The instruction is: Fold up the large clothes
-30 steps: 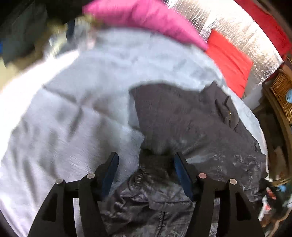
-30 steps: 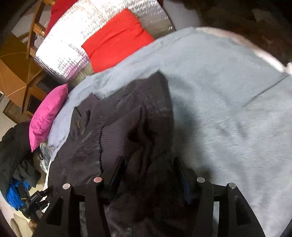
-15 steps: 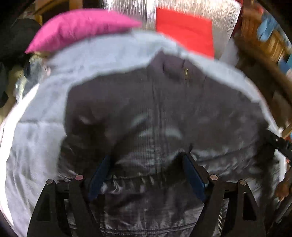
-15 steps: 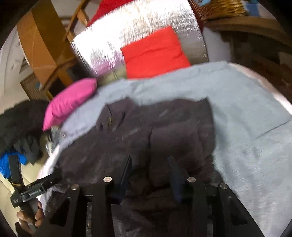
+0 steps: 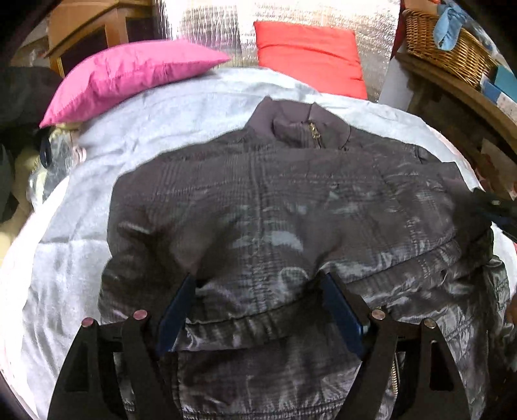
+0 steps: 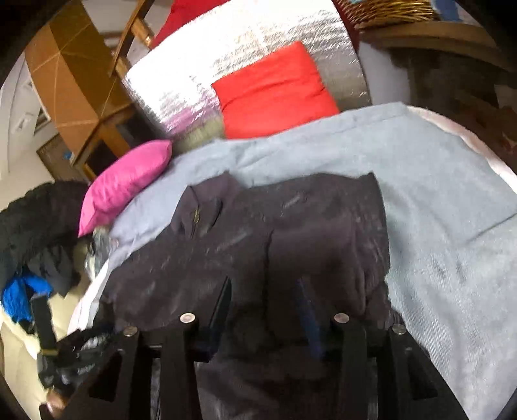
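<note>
Left hand-held gripper (image 5: 258, 290) is seen poised over the lower half of a dark grey jacket (image 5: 274, 200), its blue-padded fingers (image 5: 176, 310) spread wide after opening in the past moments; fabric lies between them, but the pads are not seen pressing on it. Right hand-held gripper (image 6: 265, 303) is set at a middling gap above a folded-over part of the same jacket (image 6: 290, 232); its jaws have just been closing and then easing apart slightly. Cloth is bunched between its fingers (image 6: 223, 303), yet whether it is actually pinched cannot be told, as this view is dark and blurred.

The jacket is spread on a bed covered by a pale blue-grey blanket (image 5: 74, 245), with the collar and its brass zip pull (image 5: 315, 131) pointed toward the head of the bed. One side is doubled over the body, as shown in the right wrist view. A pink pillow (image 5: 129, 74) and a red pillow (image 5: 310, 51) are placed at the head of the bed, in front of a silver quilted panel (image 5: 223, 29). A wicker basket (image 5: 449, 48) is seen on a wooden shelf to the right of the left wrist view.
</note>
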The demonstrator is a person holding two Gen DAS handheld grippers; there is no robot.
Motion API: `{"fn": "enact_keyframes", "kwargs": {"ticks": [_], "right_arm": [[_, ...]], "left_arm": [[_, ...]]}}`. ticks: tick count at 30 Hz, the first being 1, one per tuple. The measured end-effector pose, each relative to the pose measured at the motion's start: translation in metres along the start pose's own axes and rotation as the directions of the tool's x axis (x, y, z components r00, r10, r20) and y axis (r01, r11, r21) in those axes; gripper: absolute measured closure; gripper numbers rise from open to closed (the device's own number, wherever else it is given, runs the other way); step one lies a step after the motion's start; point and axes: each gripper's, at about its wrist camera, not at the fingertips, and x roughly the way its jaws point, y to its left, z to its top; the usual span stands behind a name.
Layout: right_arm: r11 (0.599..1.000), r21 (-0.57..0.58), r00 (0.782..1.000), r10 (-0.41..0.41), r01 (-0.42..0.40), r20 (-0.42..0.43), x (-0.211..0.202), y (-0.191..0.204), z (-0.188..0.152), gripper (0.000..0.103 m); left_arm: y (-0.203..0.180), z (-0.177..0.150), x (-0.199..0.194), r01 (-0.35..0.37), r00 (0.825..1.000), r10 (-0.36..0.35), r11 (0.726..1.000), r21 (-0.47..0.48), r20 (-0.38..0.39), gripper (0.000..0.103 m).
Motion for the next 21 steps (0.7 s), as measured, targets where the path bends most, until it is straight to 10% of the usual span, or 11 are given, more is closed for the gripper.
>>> {"fn": "enact_keyframes", "kwargs": {"ticks": [7, 21], "right_arm": [[0.996, 0.067, 0.994, -0.058, 0.064, -0.088, 0.032, -0.020, 0.006, 0.057], [0.999, 0.050, 1.000, 0.021, -0.021, -0.006, 0.020, 0.002, 0.009, 0.057]], "left_arm": [[-0.007, 0.003, -0.010, -0.056, 0.995, 0.052, 0.997, 0.049, 0.080, 0.021], [-0.008, 0.007, -0.022, -0.107, 0.984, 0.099, 0.993, 0.048, 0.149, 0.021]]}}
